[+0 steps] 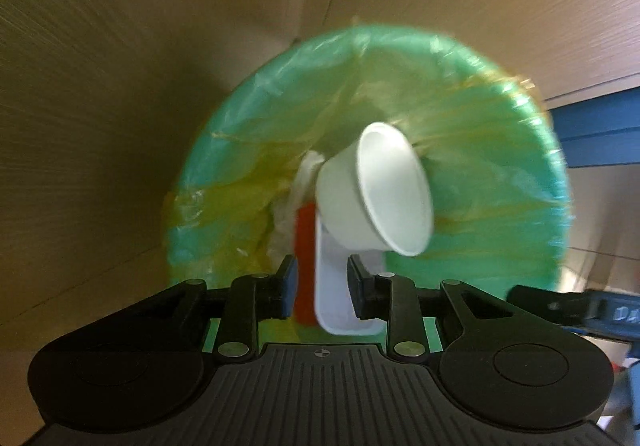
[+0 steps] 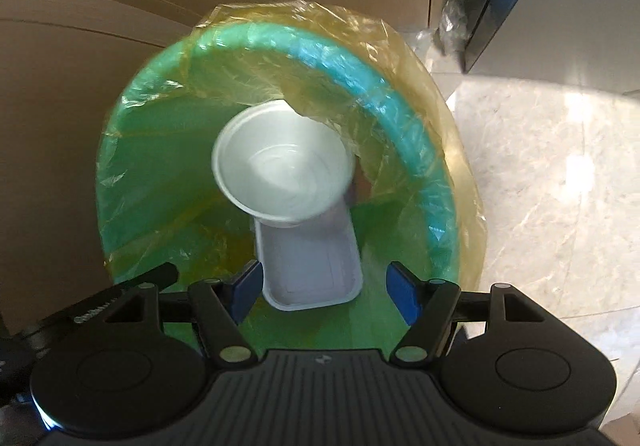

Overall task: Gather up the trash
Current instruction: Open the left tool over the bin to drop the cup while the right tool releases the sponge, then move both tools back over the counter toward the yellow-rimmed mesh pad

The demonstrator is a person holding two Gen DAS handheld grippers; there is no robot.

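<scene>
Both wrist views look down into a green bin (image 2: 132, 182) lined with a yellowish plastic bag (image 2: 448, 134). We see a white bowl (image 2: 282, 162) tipped over a white rectangular tray (image 2: 316, 266). In the right view the pair sits at the centre of the bin mouth, the bowl at 12 o'clock from the tray.

In the left view, the left tool (image 1: 322, 288) is narrowed around the tray (image 1: 334, 294) and a red strip (image 1: 306, 262) beside it; the pads appear to touch them, though blur keeps us from being sure the grip is firm. The bowl (image 1: 394, 188) lies at 1 o'clock from this tool. The right tool (image 2: 324, 290) stands wide, its blue pads apart on either side of the tray and holding nothing.

We judge both white pieces to be thin disposable ware: very light, springy instead of stiff, smooth and somewhat slippery, easily crushed but not brittle. A pinch across a rim or side wall, where the lip stiffens the shell, should hold best. The bag is soft film and could snag on a pad.

Pale marbled floor (image 2: 540, 174) lies at 3 o'clock from the bin.
</scene>
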